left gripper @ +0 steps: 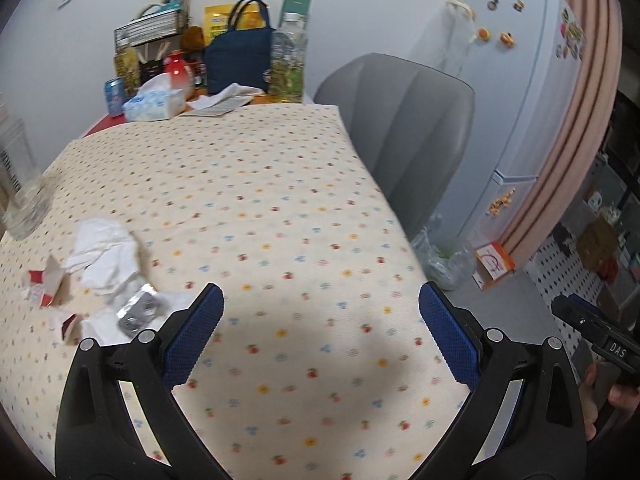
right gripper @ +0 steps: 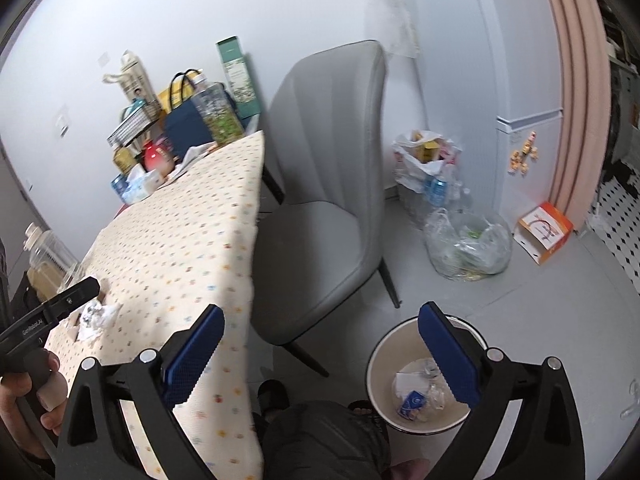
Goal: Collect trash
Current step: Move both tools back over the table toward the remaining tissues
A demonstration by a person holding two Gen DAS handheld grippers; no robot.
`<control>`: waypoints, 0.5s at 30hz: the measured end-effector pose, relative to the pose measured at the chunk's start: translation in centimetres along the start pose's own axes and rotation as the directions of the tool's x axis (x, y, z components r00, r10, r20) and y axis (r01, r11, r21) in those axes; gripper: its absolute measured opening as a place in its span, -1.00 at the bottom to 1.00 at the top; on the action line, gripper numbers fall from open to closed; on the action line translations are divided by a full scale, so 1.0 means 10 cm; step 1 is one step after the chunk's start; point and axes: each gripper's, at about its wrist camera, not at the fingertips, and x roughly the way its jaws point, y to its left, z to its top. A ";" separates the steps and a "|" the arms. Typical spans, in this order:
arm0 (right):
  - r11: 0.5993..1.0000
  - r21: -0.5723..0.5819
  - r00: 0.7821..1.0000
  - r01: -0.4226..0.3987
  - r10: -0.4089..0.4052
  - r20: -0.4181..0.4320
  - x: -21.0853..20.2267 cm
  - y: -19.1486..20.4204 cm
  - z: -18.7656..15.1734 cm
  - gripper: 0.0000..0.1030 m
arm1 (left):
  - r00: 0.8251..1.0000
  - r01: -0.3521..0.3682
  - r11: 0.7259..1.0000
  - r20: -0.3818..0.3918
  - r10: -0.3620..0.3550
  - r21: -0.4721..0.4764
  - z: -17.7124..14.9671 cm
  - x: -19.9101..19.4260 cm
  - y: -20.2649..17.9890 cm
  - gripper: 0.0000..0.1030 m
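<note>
The left gripper (left gripper: 320,312) hangs over the near part of the tabletop (left gripper: 256,184), its blue pads spread wide with nothing between them but the dotted cloth. The trash (left gripper: 106,276) still on the table lies by the left edge: crumpled white tissues, a crushed foil wrapper (left gripper: 138,310) and torn red-and-white bits of carton (left gripper: 46,284), bunched together just beside the left finger. A clear glass jar (left gripper: 24,208) stands at the left edge behind them. Along the far edge sit a tissue pack (left gripper: 156,102), a dark blue bag (left gripper: 238,62) and a big bottle (left gripper: 288,60).

The right gripper (right gripper: 320,336) is off the table's right edge, above the floor, released and empty. Its right finger overlaps the rim of a round bin (right gripper: 378,364) standing on the floor near the grey chair (right gripper: 324,184); inside the bin lie scraps of white paper, clear plastic and a blue wrapper (right gripper: 412,400). A clear bag (right gripper: 468,240) of plastic waste rests on the floor beyond the chair.
</note>
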 end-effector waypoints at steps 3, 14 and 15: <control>0.999 -0.025 1.000 -0.022 0.021 -0.007 0.04 0.18 0.03 0.85 | 1.000 -0.016 0.999 0.005 0.017 -0.031 -0.03 -0.04 0.18 0.88; 0.985 -0.137 0.993 -0.106 0.097 -0.068 0.24 0.93 -0.01 0.85 | 0.995 -0.096 0.987 0.010 0.098 -0.127 -0.21 -0.29 0.85 0.88; 0.983 -0.146 0.992 -0.113 0.103 -0.074 0.26 0.99 -0.01 0.85 | 0.994 -0.105 0.984 0.007 0.107 -0.142 -0.23 -0.31 0.93 0.88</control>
